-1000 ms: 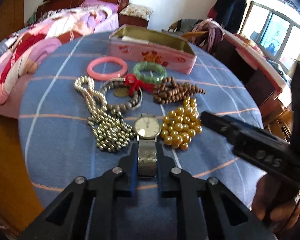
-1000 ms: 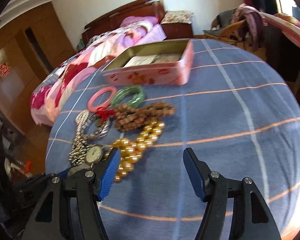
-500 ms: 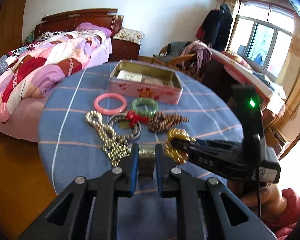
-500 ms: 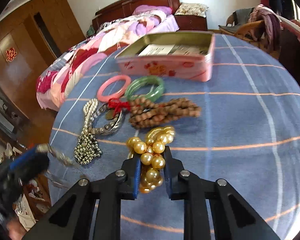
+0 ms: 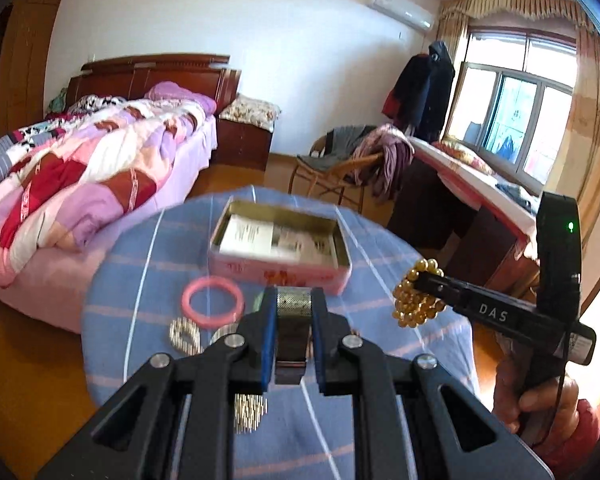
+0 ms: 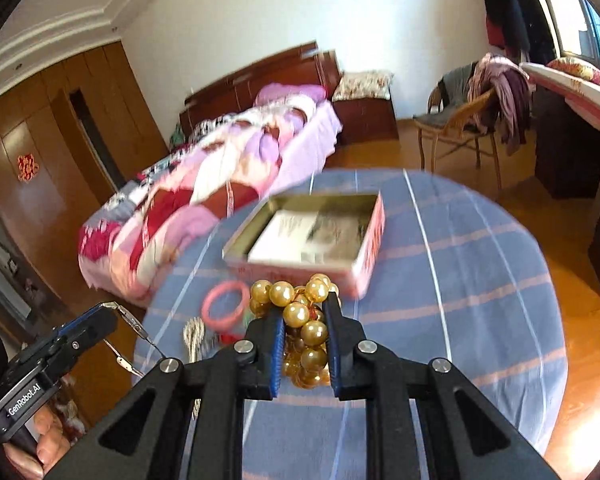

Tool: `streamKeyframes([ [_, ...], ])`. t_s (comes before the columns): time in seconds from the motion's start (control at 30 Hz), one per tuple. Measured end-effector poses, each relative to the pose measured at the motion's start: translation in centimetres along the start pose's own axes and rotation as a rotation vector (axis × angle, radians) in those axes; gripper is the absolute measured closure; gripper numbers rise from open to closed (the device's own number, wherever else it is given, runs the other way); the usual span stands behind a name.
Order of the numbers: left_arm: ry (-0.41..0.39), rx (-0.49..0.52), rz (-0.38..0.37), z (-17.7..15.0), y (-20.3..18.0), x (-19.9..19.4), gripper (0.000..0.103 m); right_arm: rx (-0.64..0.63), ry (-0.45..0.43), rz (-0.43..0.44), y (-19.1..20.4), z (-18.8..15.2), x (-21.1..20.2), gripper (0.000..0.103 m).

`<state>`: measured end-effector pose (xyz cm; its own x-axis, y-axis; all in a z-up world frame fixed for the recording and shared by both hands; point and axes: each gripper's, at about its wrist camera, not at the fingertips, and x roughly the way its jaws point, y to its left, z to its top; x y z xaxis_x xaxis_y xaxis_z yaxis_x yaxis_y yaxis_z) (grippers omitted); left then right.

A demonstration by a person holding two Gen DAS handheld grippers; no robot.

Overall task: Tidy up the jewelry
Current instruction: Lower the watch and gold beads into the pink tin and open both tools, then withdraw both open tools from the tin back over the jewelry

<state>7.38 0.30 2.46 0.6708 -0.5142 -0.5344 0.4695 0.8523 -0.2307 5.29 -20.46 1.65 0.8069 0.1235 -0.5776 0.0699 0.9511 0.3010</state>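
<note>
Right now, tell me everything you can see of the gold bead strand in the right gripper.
The gold bead strand is a bunched cluster of glossy, round, pearl-like golden beads. The right gripper has its blue-padded fingers shut on the middle of the bunch; beads bulge above the fingertips and more hang below. In the left wrist view the bead strand is held in the air, clear of the blue checked tablecloth, near the open pink tin. Its clasp or cord is not discernible.

Both claws (image 5: 294, 312) (image 6: 303, 312) clamped (each hand-held).
</note>
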Motion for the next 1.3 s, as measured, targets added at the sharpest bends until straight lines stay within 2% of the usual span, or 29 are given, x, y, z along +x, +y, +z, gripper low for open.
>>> streamKeyframes([
  [0.1, -0.037, 0.008, 0.019, 2.4, 0.0, 1.4, 0.087, -0.016, -0.059, -0.01, 0.4, 2.5, 1.4, 0.085],
  [0.17, -0.054, 0.01, 0.017, 4.2, 0.2, 3.1, 0.087, -0.012, -0.067, -0.017, 0.3, 3.9, 3.1, 0.085],
  [0.43, -0.058, 0.016, 0.021, 7.8, 0.6, 10.6, 0.087, 0.038, -0.014, -0.037, -1.6, 6.2, 11.7, 0.085],
  [0.63, 0.041, -0.003, 0.049, 6.5, 1.8, 16.9, 0.087, 0.061, 0.078, -0.057, -3.4, 5.4, 17.3, 0.085],
  [0.83, 0.136, -0.014, 0.087, 4.9, 2.3, 19.5, 0.087, 0.079, 0.124, -0.042, -4.8, 4.7, 19.7, 0.084],
  [0.93, 0.177, -0.006, 0.13, 4.6, 2.2, 20.0, 0.086, 0.102, 0.121, -0.019, -4.9, 4.8, 19.4, 0.074],
  [0.97, 0.181, -0.006, 0.141, 4.8, 2.2, 20.0, 0.083, 0.115, 0.123, -0.002, -5.1, 4.9, 19.1, 0.062],
  [1.0, 0.181, -0.011, 0.142, 4.8, 2.2, 19.6, 0.071, 0.124, 0.109, 0.02, -5.0, 5.1, 18.6, 0.049],
  [1.03, 0.181, -0.016, 0.141, 5.0, 2.1, 19.0, 0.061, 0.13, 0.092, 0.013, -4.8, 5.2, 17.8, 0.042],
  [1.07, 0.17, -0.021, 0.161, 5.1, 1.9, 18.2, 0.044, 0.137, 0.067, -0.01, -4.7, 5.3, 16.8, 0.04],
  [1.1, 0.149, -0.02, 0.18, 5.2, 1.7, 17.4, 0.038, 0.143, 0.043, -0.028, -4.7, 5.3, 15.7, 0.04],
  [1.2, 0.119, 0.016, 0.206, 5.1, 1.0, 15.0, 0.037, 0.155, -0.011, -0.034, -4.3, 4.9, 12.6, 0.04],
  [1.3, 0.115, 0.053, 0.233, 4.1, 0.4, 12.7, 0.036, 0.136, -0.05, -0.087, -3.3, 3.4, 9.1, 0.04],
])
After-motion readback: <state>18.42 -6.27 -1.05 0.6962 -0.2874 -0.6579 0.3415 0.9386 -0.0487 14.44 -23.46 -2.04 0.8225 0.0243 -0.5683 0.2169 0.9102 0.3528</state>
